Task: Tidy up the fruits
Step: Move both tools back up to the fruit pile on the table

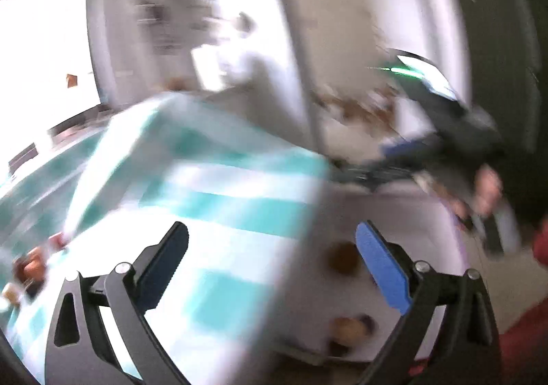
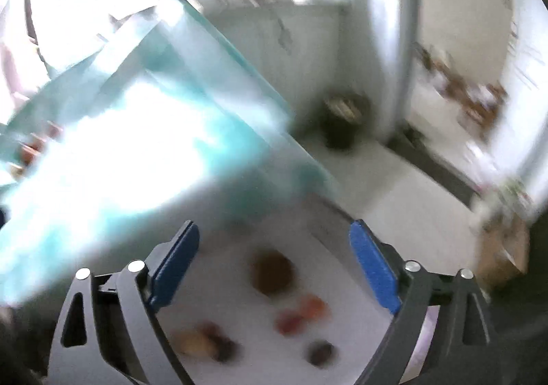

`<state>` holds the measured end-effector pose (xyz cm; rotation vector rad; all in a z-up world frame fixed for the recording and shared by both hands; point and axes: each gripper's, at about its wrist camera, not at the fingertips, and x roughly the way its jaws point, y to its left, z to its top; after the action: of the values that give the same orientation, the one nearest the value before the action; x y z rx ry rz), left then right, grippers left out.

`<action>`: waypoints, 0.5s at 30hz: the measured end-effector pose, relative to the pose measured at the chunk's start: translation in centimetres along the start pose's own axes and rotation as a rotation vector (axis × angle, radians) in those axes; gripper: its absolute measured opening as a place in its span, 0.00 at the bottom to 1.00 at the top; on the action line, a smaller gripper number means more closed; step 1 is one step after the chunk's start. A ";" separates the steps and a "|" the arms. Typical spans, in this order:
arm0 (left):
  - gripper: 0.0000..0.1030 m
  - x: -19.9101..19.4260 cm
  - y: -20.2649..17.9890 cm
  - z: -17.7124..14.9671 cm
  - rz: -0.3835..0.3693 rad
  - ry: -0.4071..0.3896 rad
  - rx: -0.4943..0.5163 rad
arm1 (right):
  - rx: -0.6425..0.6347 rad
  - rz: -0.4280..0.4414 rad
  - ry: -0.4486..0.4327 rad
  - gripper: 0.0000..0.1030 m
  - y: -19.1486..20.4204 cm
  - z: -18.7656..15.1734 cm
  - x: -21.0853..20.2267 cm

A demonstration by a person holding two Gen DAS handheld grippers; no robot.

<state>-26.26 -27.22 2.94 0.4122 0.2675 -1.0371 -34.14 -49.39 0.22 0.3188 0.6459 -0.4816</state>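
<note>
Blurred room all around: pale walls, bright window glare on the left, everything smeared by motion. Teal-and-white checked cloth (image 1: 219,186) covering the table, hanging over the near edge. White surface (image 2: 346,268) just beside the cloth, carrying the fruits.

Left gripper (image 1: 272,260) up over the cloth's edge, jaws spread wide, nothing between the pads. Black finger (image 1: 167,261) over the checks, blue finger (image 1: 383,268) over the white. Brown round fruit (image 1: 342,256) just left of the blue finger, resting on the white. Tan fruit (image 1: 349,330) lower down, a dark one touching its right side, too blurred to name.

Right gripper (image 2: 274,261) also wide apart and empty, looking down on the same white surface. Brown fruit (image 2: 272,270) between the blue fingers but well below them, untouched. Pair of red fruits (image 2: 301,313) close together nearer the camera. Small dark fruit (image 2: 320,352) lowest. Tan fruit and dark one together at lower left (image 2: 205,344).

Person's hand (image 1: 486,190) at the right of the left view, wrapped round the other gripper's handle.
</note>
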 end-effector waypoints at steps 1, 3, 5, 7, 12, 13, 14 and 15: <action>0.98 -0.8 2.5 0.2 0.056 -0.017 -0.050 | -0.022 0.047 -0.036 0.85 1.4 0.6 -0.7; 0.98 -2.6 9.0 0.0 0.184 -0.027 -0.168 | -0.099 0.141 -0.082 0.85 5.7 1.6 -1.1; 0.98 -3.9 15.0 -0.8 0.291 0.021 -0.273 | -0.178 0.250 -0.081 0.85 11.2 2.1 -0.6; 0.98 -4.7 21.2 -2.5 0.407 0.078 -0.381 | -0.214 0.335 -0.039 0.85 16.0 2.3 0.5; 0.98 -8.9 34.7 -8.2 0.609 0.145 -0.722 | -0.324 0.507 0.095 0.84 29.6 3.5 5.3; 0.98 -10.5 36.0 -9.0 0.637 0.130 -0.786 | -0.336 0.528 0.110 0.84 32.2 3.9 6.3; 0.98 -11.6 37.1 -9.8 0.662 0.116 -0.848 | -0.340 0.554 0.137 0.84 35.1 4.5 7.4; 0.98 -12.4 38.0 -10.8 0.681 0.111 -0.897 | -0.332 0.572 0.163 0.83 37.3 4.7 8.7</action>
<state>0.70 4.10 6.04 -0.2562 0.6042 -0.1615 -6.37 -22.81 3.23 0.2146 0.7435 0.2012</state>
